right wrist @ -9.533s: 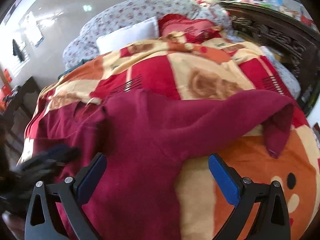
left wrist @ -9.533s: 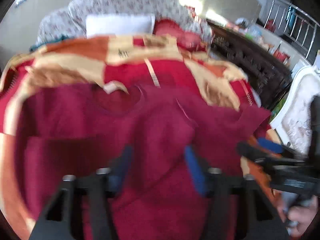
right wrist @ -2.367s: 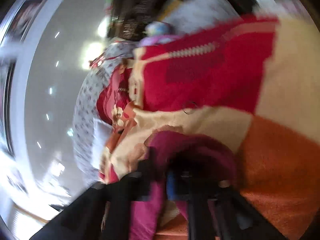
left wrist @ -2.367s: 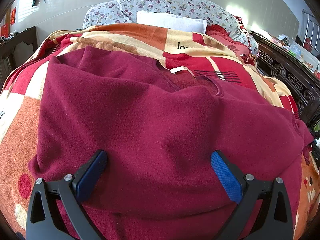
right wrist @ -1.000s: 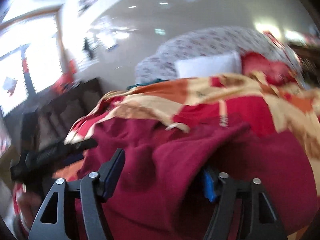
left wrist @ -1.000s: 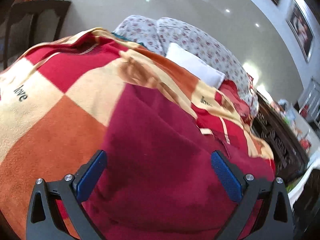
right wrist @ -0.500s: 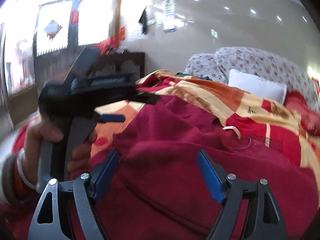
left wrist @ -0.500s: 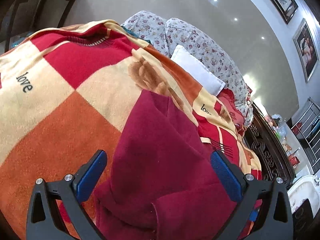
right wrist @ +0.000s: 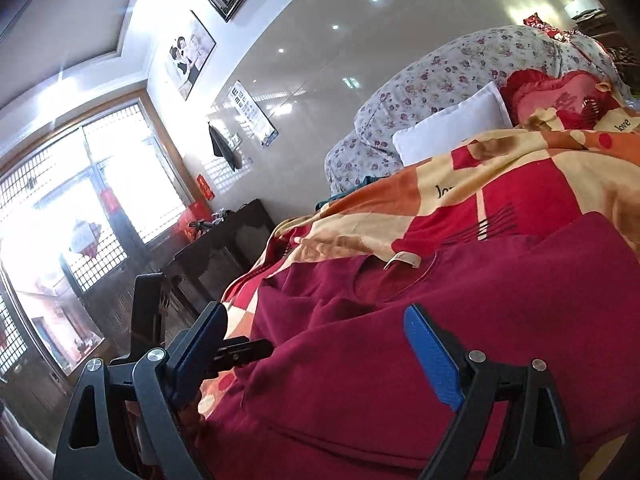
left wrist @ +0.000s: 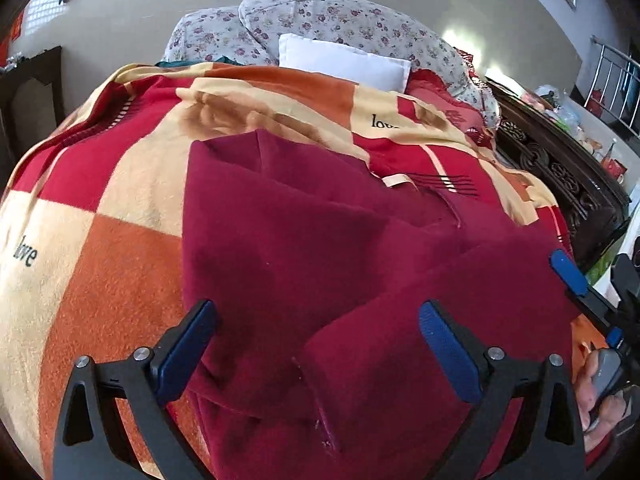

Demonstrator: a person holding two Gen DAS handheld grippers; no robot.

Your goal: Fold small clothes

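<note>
While the fuzzy maroon sweater (left wrist: 304,248) lies partly folded on the plush checked blanket (left wrist: 100,264), one sleeve doubled across its front, the left gripper (left wrist: 320,344) hovers wide open above it, blue pads clear of the fleece. Right gripper (right wrist: 316,356) jaws are opening, seemingly nothing pinched between them.

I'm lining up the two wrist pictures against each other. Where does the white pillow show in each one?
Left wrist view: the white pillow lies top centre, against the floral bedding, beyond the checked blanket.
Right wrist view: the white pillow lies upper right, below the floral bedding.
Shared landmark: the cream neck label on the maroon top.
</note>
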